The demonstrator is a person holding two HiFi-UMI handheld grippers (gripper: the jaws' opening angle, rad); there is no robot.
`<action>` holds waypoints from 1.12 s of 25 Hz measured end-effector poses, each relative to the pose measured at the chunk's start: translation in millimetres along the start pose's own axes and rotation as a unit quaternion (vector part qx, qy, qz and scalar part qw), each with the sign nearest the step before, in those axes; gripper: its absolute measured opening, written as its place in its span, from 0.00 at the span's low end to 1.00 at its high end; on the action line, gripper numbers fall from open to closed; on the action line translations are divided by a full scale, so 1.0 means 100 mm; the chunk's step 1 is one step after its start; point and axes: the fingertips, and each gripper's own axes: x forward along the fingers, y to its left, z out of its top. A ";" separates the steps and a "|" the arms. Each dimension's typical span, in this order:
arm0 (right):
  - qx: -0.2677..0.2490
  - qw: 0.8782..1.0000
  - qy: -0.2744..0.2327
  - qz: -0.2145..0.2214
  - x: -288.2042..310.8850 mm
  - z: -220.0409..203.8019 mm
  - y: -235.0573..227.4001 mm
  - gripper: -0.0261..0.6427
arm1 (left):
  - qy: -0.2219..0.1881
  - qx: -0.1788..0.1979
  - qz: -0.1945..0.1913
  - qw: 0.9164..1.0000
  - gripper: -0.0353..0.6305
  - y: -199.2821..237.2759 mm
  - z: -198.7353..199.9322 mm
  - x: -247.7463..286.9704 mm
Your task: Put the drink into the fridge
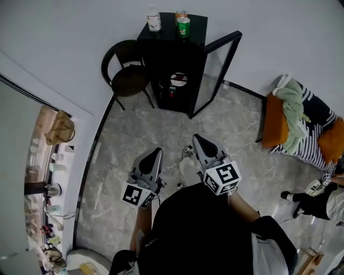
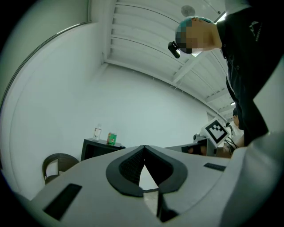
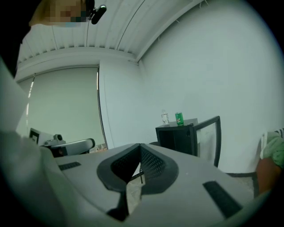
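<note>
A black mini fridge (image 1: 172, 59) stands against the far wall with its glass door (image 1: 217, 70) swung open. On its top are a green can (image 1: 183, 27), an orange can (image 1: 181, 14) and a clear bottle (image 1: 154, 20). My left gripper (image 1: 156, 154) and right gripper (image 1: 196, 139) hang side by side over the floor, well short of the fridge, both shut and empty. From the left gripper (image 2: 144, 147), the green can (image 2: 112, 138) and bottle (image 2: 97, 132) show far off. Beyond the right gripper (image 3: 140, 145), the green can (image 3: 179, 118) and open door (image 3: 208, 139) are also distant.
A dark round chair (image 1: 126, 72) stands left of the fridge. A couch with orange cushions and a striped blanket (image 1: 301, 126) lies at the right, with another person (image 1: 317, 198) near it. Some items (image 1: 177, 80) sit inside the fridge. Grey stone floor (image 1: 140, 134) stretches between me and the fridge.
</note>
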 end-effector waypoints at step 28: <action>-0.009 0.996 -0.026 -0.079 2.33 0.73 -1.86 0.06 | 0.035 0.021 -0.065 0.997 0.07 1.92 0.11 2.86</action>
